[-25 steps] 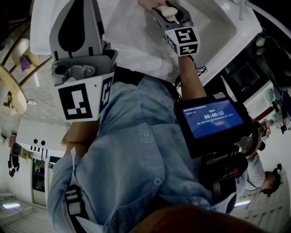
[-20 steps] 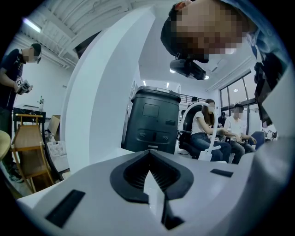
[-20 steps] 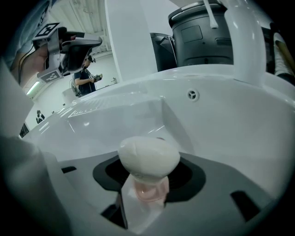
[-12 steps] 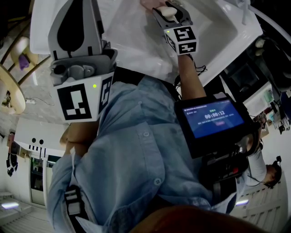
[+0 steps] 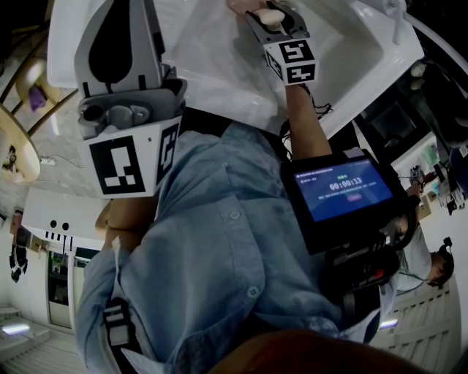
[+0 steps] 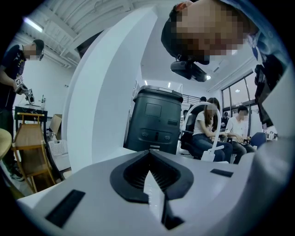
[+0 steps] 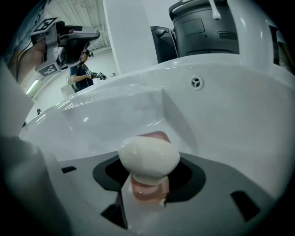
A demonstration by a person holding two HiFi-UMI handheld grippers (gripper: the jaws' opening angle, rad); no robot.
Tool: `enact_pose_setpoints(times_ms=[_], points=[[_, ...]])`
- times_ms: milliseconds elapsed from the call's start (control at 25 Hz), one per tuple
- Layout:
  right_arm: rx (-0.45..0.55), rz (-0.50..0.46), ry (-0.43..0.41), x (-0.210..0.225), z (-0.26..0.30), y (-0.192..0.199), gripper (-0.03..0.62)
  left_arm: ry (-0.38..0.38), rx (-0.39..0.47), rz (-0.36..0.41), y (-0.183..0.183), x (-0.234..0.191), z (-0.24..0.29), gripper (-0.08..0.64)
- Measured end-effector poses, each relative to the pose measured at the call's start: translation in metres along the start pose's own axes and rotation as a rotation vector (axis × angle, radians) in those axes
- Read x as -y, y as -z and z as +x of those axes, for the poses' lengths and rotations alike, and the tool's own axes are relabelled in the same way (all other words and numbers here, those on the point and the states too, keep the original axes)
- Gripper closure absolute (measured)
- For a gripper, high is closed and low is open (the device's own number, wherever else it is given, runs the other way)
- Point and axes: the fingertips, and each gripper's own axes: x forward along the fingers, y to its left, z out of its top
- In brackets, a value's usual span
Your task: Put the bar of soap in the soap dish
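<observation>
A cream oval bar of soap [image 7: 148, 154] sits between the tips of my right gripper [image 7: 147, 184], which is shut on it. Just beyond and under the soap shows the rim of a pink soap dish [image 7: 155, 135], over the white sink basin [image 7: 221, 120]. In the head view the right gripper [image 5: 274, 16] holds the soap [image 5: 268, 14] at the top edge, above the sink [image 5: 351, 36]. My left gripper [image 5: 124, 14] is raised at the upper left, away from the sink. Its jaws [image 6: 150, 179] are together with nothing between them.
A white faucet [image 7: 244, 37] arches over the basin's far right. Clear plastic film [image 5: 212, 66] covers the counter beside the sink. A lit screen [image 5: 340, 191] hangs on the person's chest. A wooden chair [image 6: 27, 147], a black bin [image 6: 154, 122] and seated people [image 6: 207, 133] are behind.
The right gripper with the soap has moved slightly forward and down, so the pink dish rim now shows past the soap. The left gripper has barely moved.
</observation>
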Motion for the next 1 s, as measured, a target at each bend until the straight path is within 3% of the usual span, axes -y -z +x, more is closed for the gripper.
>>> enact_pose_setpoints(times_ms=[1000], points=[[0.016, -0.075, -0.038, -0.004, -0.002, -0.02, 0.362, -0.008, 0.002, -0.006, -0.001, 0.0, -0.002, 0.552]])
